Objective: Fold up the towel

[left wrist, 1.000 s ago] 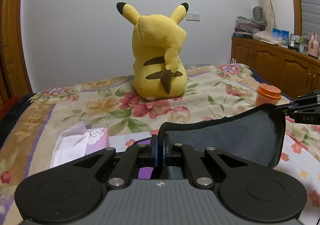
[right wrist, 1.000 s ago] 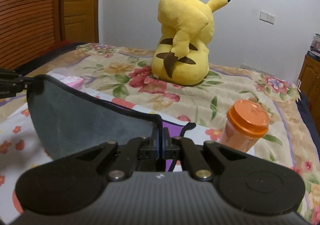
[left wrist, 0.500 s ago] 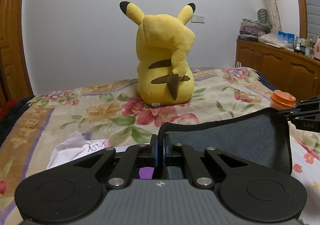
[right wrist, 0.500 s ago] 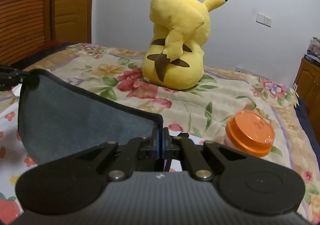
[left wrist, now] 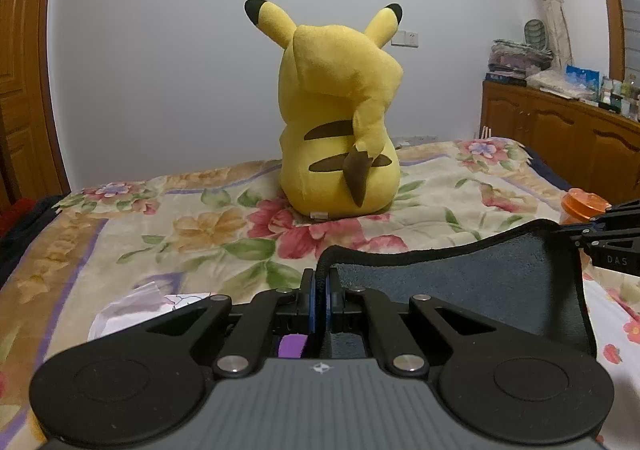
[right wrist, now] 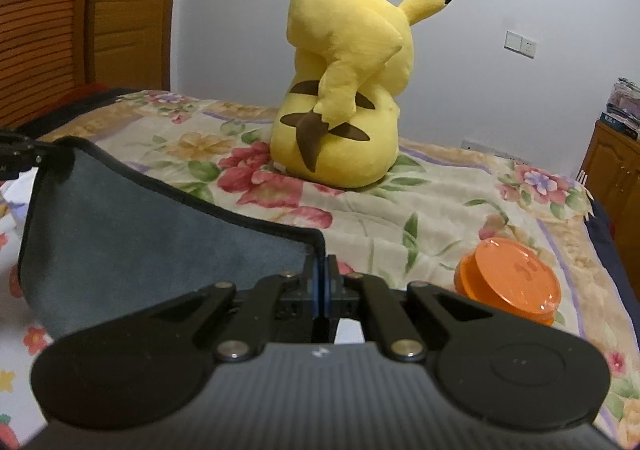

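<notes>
Nearest in the left wrist view, the left gripper has its two blue-padded fingers pressed together on one upper corner of the towel, a dark grey cloth with a soft, napped face and a black stitched hem. In the right wrist view the right gripper is likewise pinched closed on the opposite upper corner of the towel, so the cloth hangs between the two tools, its top hem sagging in a shallow curve and its body held up above the bed (its lower edge is hidden behind the gripper bodies). Each tool also shows at the edge of the other's view, black and angular, gripping its corner. Under the left gripper a strip of purple material peeks out, and just beyond, toward the bed's left edge, lies a crumpled white wrapper with a thin, creased look. The bed wears a plush blanket printed with red and peach flowers and green leaves. Near its right edge stands an orange plastic jar with a round, glossy lid. Farther back, about midway across the bed, a yellow plush toy sits upright with its back turned, rounded and fuzzy, with brown stripes and black-tipped ears. Beyond it rise a plain white wall and, to the right, a wooden cabinet with arched door panels.
</notes>
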`<action>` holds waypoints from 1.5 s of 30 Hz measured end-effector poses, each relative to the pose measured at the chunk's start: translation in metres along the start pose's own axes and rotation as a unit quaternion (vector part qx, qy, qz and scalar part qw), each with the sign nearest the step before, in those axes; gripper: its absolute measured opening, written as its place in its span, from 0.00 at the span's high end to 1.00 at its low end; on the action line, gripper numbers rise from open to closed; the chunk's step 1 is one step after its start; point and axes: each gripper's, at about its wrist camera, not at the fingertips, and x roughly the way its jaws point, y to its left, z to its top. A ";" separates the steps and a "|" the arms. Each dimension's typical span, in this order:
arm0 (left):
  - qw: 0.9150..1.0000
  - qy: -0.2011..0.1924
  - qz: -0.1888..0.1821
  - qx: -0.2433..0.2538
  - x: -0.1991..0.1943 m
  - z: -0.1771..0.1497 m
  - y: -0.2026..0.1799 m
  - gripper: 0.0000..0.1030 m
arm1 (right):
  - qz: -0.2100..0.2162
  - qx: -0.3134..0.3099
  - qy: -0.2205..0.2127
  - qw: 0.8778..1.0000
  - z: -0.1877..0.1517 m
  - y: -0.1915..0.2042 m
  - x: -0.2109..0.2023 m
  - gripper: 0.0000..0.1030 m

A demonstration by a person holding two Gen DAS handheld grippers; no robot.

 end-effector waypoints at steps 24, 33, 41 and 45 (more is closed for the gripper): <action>0.997 0.071 0.030 0.015 0.082 -0.034 0.006 0.92 | -0.011 0.005 0.056 0.998 -0.034 0.000 0.071 0.97; 0.996 0.086 0.023 0.013 0.086 -0.034 0.007 0.68 | -0.019 0.007 0.066 0.998 -0.037 0.000 0.075 0.86; 0.996 0.087 0.012 0.008 0.073 -0.033 0.002 0.42 | -0.009 0.021 0.060 0.998 -0.037 0.002 0.063 0.54; 0.996 0.088 0.005 0.003 0.060 -0.032 -0.003 0.38 | -0.002 0.033 0.059 0.998 -0.038 0.005 0.050 0.53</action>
